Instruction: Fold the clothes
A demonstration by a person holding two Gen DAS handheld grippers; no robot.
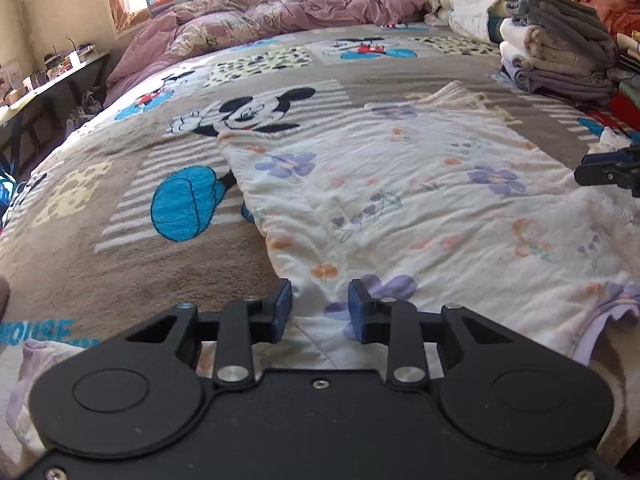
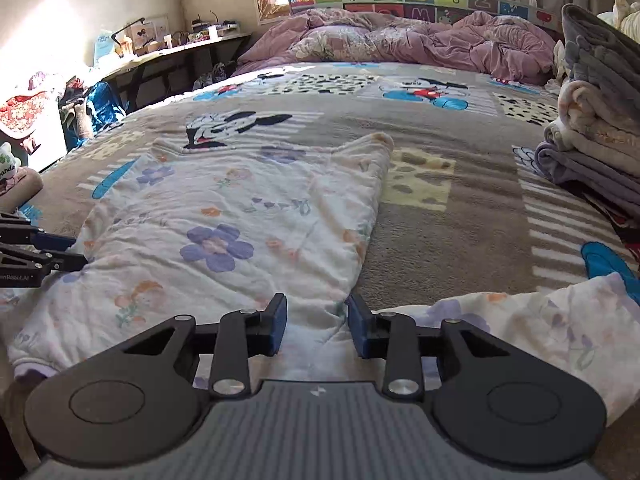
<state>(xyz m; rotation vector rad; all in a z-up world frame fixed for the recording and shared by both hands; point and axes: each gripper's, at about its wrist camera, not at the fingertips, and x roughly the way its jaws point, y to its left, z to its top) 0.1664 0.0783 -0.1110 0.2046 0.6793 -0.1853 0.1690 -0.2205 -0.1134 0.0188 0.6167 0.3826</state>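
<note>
Floral garment (image 1: 400,200) spread flat ahead of both grippers, one sleeve seen beside right gripper (image 2: 316,320); folded pile (image 1: 560,48) seen far right. Left gripper (image 1: 320,308) and right one spread, nothing pinched.

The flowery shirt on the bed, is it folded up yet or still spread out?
Mostly spread out. The flowery shirt lies flat on the cartoon blanket, one sleeve stretched sideways. Both grippers are open over its near edge.

Garment (image 1: 400,200): white, printed with purple and orange flowers. Blanket (image 1: 120,280): grey-brown, striped and spotted patches, black cartoon mice, blue shoes. Duvet (image 2: 400,40): mauve. Folded stack (image 1: 560,56): grey, cream, lilac. Left claw (image 1: 320,308): black, blue pads.
</note>
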